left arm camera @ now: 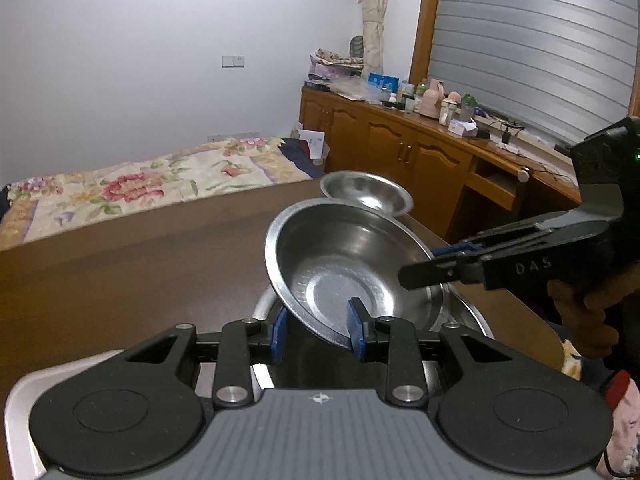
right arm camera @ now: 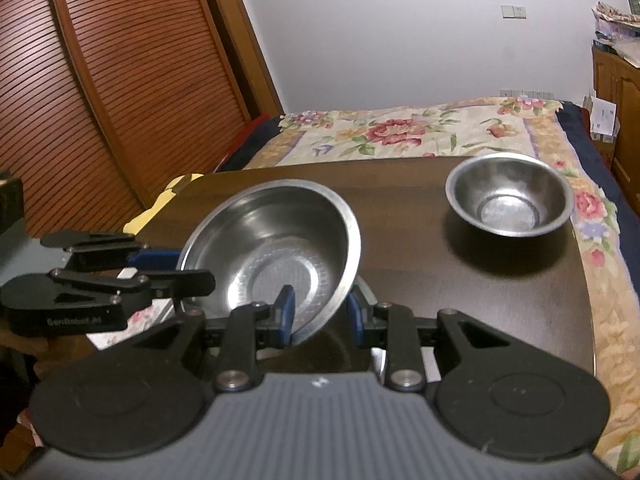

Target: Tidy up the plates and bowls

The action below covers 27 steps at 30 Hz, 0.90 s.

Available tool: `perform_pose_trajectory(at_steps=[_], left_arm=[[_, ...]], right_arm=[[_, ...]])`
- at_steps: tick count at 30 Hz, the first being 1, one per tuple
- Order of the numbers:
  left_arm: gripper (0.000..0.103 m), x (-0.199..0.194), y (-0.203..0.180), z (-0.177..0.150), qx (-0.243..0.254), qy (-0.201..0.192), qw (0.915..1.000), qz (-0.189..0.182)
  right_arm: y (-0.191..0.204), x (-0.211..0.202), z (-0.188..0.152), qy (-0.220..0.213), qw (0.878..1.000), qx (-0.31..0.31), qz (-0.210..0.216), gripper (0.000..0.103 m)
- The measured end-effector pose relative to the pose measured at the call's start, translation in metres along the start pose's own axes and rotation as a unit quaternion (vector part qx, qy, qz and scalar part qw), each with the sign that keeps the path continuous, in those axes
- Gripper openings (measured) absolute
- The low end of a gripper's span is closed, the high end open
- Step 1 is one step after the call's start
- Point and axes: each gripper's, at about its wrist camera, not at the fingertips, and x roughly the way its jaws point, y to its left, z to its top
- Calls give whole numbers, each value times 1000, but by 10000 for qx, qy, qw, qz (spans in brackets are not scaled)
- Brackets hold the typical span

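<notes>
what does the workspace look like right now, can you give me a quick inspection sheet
surface: dark brown table, bed just beyond it
job's things: large steel bowl tilted, lifted over another steel vessel; small steel bowl upright at the far right of the table
clutter: nothing seen on the table
grippers: left gripper and right gripper each clamp the large bowl's rim
cables: wires on the wooden counter
surroundings: floral bedspread, slatted wooden doors, grey shutter
</notes>
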Motion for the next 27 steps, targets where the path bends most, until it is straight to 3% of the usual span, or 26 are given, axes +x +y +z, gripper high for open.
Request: perform_pose_trajectory(at_steps=[7, 10, 18, 27], left_arm=[[32, -5, -5, -15, 3, 29, 10000, 30], [31, -3, -5, -16, 41, 66, 9999, 123], [31, 1, -9, -19, 279, 90, 9992, 266], [31, 11, -12, -26, 553, 162, 9971, 495]], right_arm=[[5, -5, -16, -1, 10000, 33, -22, 30], [5, -3, -22, -115, 9998, 128, -126, 20], [3, -2, -31, -177, 9995, 192, -175, 18], [12, -5, -31, -86, 9983, -393, -432, 12]])
